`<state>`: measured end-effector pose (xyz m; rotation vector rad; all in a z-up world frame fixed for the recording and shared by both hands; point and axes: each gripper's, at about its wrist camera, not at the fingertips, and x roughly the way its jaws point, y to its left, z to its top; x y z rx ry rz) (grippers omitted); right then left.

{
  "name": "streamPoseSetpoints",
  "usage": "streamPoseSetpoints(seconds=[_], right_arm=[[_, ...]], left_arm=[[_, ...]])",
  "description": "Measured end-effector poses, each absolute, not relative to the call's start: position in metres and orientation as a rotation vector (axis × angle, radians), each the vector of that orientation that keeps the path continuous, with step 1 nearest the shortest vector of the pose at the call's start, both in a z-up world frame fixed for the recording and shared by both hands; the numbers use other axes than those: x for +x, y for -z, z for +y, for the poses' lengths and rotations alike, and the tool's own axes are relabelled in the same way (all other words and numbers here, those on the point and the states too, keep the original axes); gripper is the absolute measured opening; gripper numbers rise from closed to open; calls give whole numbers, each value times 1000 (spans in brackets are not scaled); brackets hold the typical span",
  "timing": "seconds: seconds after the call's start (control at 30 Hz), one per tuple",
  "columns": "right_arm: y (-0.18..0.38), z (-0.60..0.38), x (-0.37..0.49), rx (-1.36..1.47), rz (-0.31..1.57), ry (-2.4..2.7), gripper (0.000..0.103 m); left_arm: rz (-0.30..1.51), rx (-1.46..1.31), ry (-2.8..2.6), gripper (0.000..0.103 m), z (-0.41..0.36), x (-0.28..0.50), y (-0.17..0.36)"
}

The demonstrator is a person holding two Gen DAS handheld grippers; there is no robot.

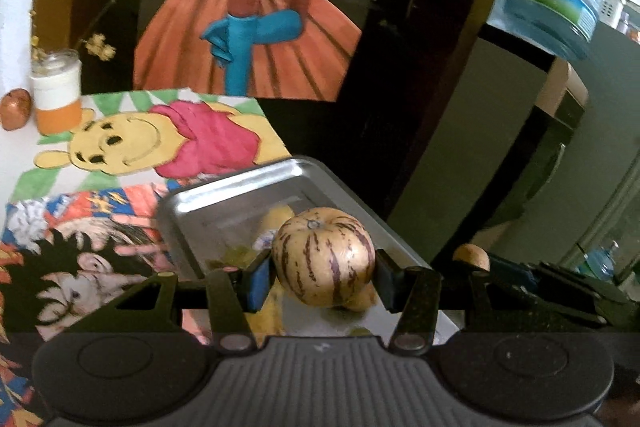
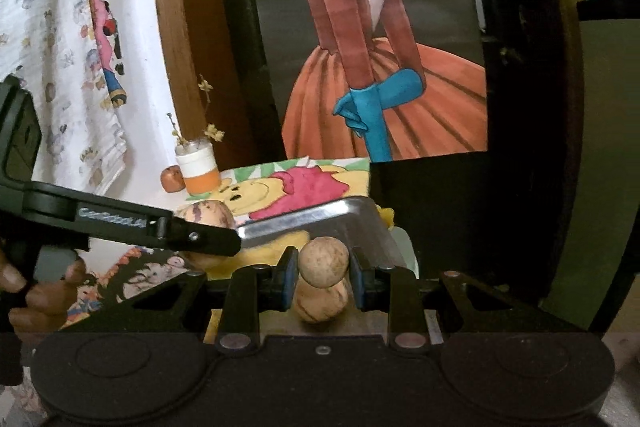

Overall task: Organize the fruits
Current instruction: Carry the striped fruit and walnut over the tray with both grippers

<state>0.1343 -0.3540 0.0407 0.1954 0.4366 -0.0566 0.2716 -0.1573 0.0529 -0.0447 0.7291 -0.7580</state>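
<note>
Two fruits are in hand at once, one in each pair of tongs, both carried at the metal tray (image 1: 240, 195). The left tongs (image 1: 324, 277) are clenched on a striped melon (image 1: 325, 255), cream with purple streaks, stem end up, hanging over the tray's near end. The right tongs (image 2: 323, 277) grip a small tan gourd-shaped fruit (image 2: 322, 281) by its narrow waist, its round head standing above the pads, just short of the tray's near rim (image 2: 320, 219).

The step in hand looks like delivery: both fruits are brought up to the tray and neither is set down yet. The next move probably calls for lowering each fruit onto a free patch of the tray floor before letting go, the round melon low enough that it does not roll.

Inside the tray, under the melon, lie yellow fruits (image 1: 280, 217), so room there is tight. Seen from the right wrist, the left tongs' black arm (image 2: 160, 225) crosses in front of the tray, and the two tools work close together; they could knock each other.

Beyond the tray's far side, on the worktop's cartoon-printed cover (image 1: 168, 139), stand a white-and-orange jar (image 1: 56, 95) with dried sprigs and a small reddish apple (image 1: 16, 109), well apart from the tray. A painted picture of a figure in an orange skirt (image 1: 248, 39) leans behind.
</note>
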Motion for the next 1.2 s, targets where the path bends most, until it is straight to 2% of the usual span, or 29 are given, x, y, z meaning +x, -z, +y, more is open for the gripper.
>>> streamPoseSetpoints(seconds=[0.73,1.2], right_arm=[[-9,-365,125,225,530,62,29],[-4,-364,132,209,549,65,29]], left_arm=[[792,76,741,57,-192,251,-29],[814,51,728,57,-194,256,-21]])
